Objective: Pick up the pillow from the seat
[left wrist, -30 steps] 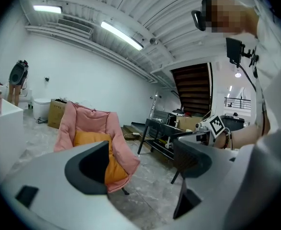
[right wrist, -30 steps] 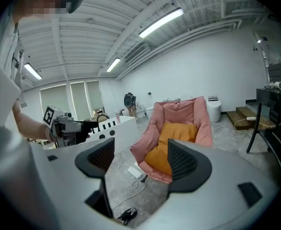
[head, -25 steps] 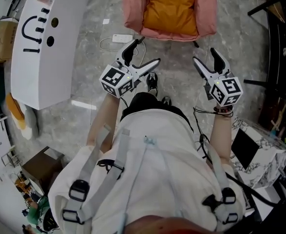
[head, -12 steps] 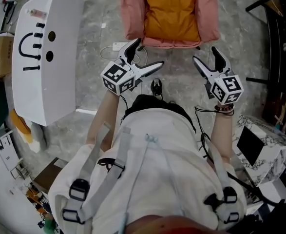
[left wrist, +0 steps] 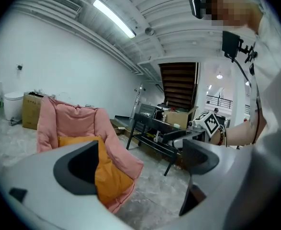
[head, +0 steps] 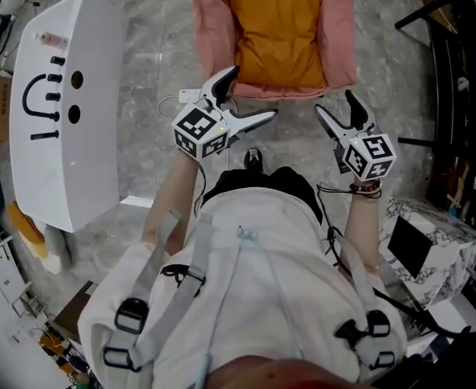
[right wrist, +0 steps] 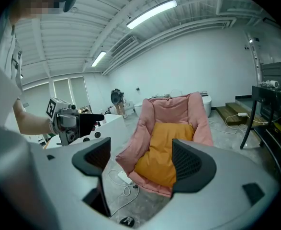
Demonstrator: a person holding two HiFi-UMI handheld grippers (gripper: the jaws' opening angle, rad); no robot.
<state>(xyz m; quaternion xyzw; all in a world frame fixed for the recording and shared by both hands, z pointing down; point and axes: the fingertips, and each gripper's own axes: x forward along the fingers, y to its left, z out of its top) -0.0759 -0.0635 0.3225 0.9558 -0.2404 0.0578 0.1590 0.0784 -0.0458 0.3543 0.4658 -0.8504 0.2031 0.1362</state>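
the orange pillow (head: 276, 32) lies on the seat of the pink padded chair (head: 209, 31), leaning against its back. the left gripper (head: 251, 92) hangs over the grey floor just short of the chair's front edge, its jaws wide apart (they have just been opening) with nothing gripped between them. the right gripper (head: 334, 103) is level with it on the other side, its jaws likewise spread after just opening, and empty. in its own view the pillow shows through the gap, well apart from the pads. a white cabinet (head: 67, 120) stands left of the chair.
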